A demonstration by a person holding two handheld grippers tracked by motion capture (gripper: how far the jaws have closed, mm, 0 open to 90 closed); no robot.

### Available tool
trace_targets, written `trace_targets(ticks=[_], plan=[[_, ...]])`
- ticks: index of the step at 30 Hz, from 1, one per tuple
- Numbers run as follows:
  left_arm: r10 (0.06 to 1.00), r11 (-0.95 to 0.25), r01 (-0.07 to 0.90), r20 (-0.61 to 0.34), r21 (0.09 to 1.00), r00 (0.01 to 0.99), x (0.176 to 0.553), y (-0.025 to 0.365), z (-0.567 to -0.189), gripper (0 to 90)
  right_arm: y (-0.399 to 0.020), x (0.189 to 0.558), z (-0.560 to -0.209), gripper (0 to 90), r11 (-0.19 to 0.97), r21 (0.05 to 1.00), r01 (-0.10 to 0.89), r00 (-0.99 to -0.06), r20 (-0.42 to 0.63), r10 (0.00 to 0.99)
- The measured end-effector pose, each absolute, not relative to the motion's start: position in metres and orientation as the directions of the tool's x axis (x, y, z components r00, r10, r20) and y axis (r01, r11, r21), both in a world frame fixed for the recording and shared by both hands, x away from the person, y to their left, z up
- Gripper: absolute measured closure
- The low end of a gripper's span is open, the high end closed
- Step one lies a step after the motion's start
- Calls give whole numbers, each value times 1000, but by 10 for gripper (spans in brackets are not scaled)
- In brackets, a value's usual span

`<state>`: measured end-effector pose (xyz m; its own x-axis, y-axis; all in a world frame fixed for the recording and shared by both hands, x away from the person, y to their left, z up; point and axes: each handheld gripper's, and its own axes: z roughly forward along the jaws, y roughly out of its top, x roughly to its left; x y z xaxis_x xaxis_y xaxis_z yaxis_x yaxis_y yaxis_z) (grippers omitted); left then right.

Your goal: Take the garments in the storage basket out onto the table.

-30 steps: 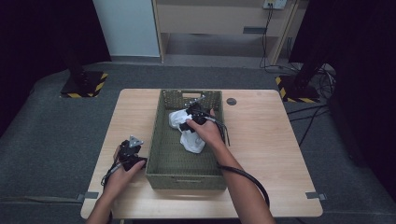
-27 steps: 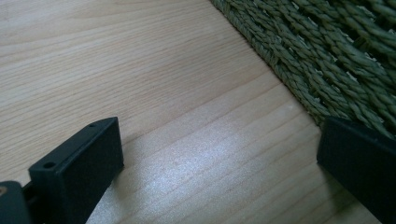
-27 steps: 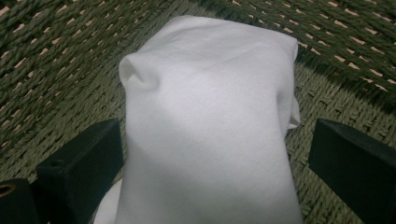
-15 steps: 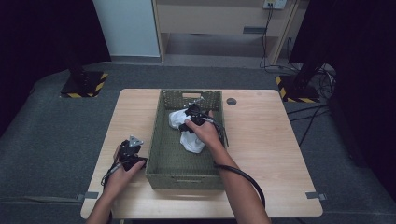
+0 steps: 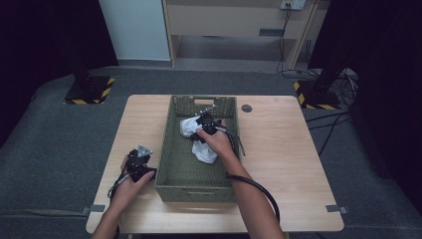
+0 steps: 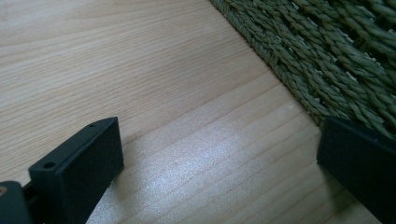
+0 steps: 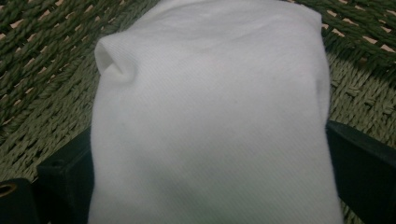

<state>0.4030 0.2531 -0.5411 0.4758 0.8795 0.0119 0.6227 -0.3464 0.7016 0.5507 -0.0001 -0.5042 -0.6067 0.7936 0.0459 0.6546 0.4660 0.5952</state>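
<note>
A white cloth [image 5: 200, 148] lies crumpled in the far half of a green woven basket [image 5: 164, 164] in the middle of the table. My right gripper [image 5: 203, 124] is down inside the basket on top of the cloth. In the right gripper view the cloth [image 7: 210, 107] bulges between the two jaws, which stand wide apart on either side of it, so my right gripper [image 7: 210, 186] is open. My left gripper [image 5: 141, 153] rests on the wooden table [image 6: 140, 70] just left of the basket wall [image 6: 327, 60]. The left gripper [image 6: 219, 172] is open with nothing between its jaws.
A small dark round disc [image 5: 246, 108] lies on the table right of the basket's far corner. A black cable [image 5: 259, 186] loops from the right gripper along the forearm. Bare wood [image 5: 283, 154] stretches right of the basket.
The right hand and gripper have shifted slightly over the cloth inside the basket. The left gripper has stayed where it was.
</note>
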Motion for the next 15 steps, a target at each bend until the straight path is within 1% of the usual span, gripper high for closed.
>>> trace_targets(ticks=[15], plan=[[880, -346, 623, 12, 702, 475, 403, 253, -541, 0, 4, 556, -514, 33, 457, 584, 671, -597, 59, 800]])
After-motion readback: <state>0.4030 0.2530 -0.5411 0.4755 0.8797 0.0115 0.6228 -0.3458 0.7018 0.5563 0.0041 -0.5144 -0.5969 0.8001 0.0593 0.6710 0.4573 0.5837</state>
